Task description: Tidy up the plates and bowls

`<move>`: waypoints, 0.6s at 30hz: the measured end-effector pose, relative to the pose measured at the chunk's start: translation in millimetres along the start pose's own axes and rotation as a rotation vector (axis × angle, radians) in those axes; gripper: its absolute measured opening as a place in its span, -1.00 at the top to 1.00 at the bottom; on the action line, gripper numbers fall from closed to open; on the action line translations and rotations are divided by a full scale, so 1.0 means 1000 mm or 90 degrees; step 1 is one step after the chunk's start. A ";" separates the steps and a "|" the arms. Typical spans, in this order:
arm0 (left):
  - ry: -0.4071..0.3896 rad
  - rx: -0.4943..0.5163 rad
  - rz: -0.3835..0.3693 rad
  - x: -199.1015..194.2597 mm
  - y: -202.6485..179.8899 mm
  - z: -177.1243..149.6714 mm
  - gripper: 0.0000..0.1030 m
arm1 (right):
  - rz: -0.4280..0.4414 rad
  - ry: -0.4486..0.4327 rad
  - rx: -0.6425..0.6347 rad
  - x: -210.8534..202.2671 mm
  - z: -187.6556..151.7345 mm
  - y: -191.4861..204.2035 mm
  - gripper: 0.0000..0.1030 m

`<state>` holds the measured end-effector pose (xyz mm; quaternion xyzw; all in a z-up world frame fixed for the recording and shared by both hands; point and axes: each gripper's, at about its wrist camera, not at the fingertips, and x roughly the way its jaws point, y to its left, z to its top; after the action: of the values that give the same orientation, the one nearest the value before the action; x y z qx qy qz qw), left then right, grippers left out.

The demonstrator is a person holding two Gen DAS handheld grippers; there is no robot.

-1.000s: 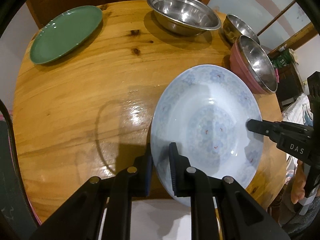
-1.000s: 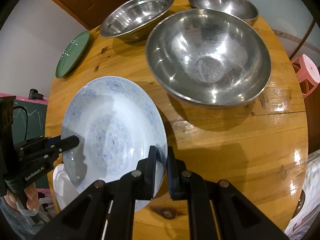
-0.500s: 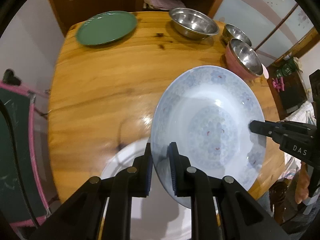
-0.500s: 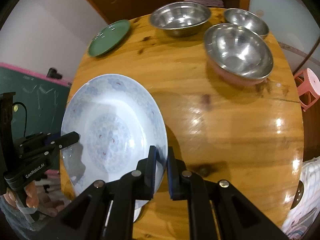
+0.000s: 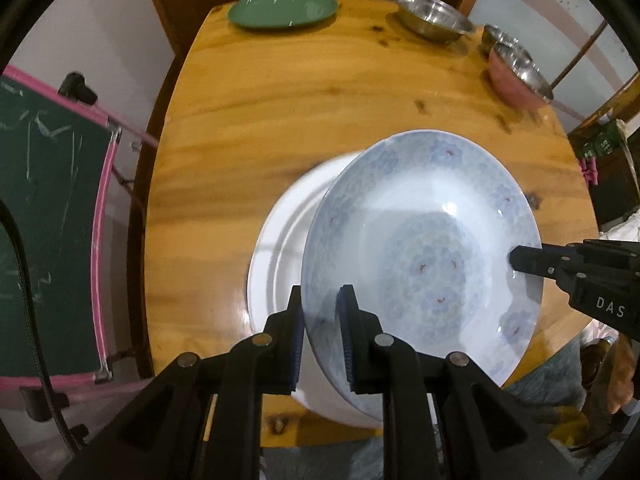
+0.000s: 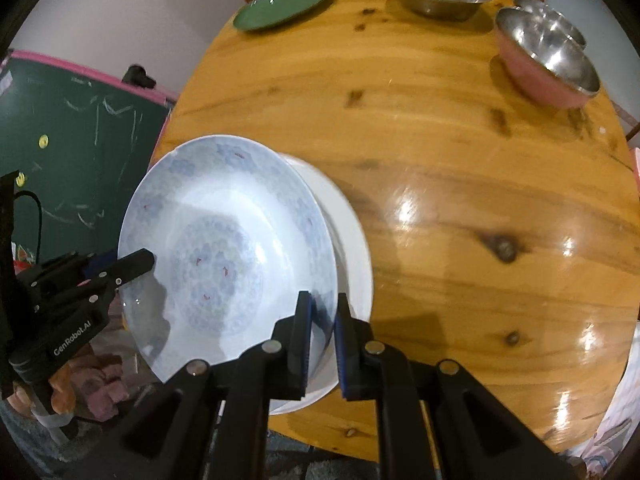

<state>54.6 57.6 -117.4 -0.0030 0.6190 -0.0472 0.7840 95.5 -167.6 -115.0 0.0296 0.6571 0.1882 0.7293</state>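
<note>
A large blue-flowered white bowl (image 5: 420, 264) hangs in the air, held by both grippers. My left gripper (image 5: 320, 312) is shut on its near rim; it also shows in the right wrist view (image 6: 132, 262) at the bowl's left rim. My right gripper (image 6: 323, 320) is shut on the opposite rim of the bowl (image 6: 224, 248); it also shows in the left wrist view (image 5: 520, 258). Below the bowl a plain white plate (image 5: 280, 248) lies on the round wooden table (image 5: 320, 92), near its front edge (image 6: 352, 232).
At the far side of the table are a green plate (image 5: 282, 10), a wide steel bowl (image 5: 434, 16), and a steel bowl nested in a pink one (image 5: 520, 76) with a small steel bowl (image 5: 498, 36) behind. A green chalkboard (image 5: 44, 208) stands left.
Both grippers have carried the bowl back and up, away from the steel bowls. The white plate has come into view under it.
</note>
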 end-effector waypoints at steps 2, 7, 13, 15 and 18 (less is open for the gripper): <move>0.007 -0.007 -0.001 0.006 0.001 -0.008 0.72 | -0.002 0.008 -0.004 0.007 -0.005 0.003 0.81; 0.012 -0.010 0.007 0.019 0.004 -0.018 0.72 | -0.004 0.023 -0.011 0.019 -0.016 0.006 0.81; 0.016 -0.012 0.017 0.030 0.009 -0.018 0.72 | -0.014 0.031 -0.016 0.029 -0.015 0.013 0.81; 0.011 -0.010 0.020 0.031 0.010 -0.017 0.72 | -0.016 0.030 -0.019 0.032 -0.014 0.016 0.81; 0.002 -0.005 0.024 0.029 0.009 -0.014 0.72 | -0.019 0.031 -0.016 0.034 -0.012 0.016 0.81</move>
<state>48.3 64.8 -149.5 0.0054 0.6201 -0.0298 0.7840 82.0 -144.9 -144.0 0.0060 0.6726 0.1860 0.7162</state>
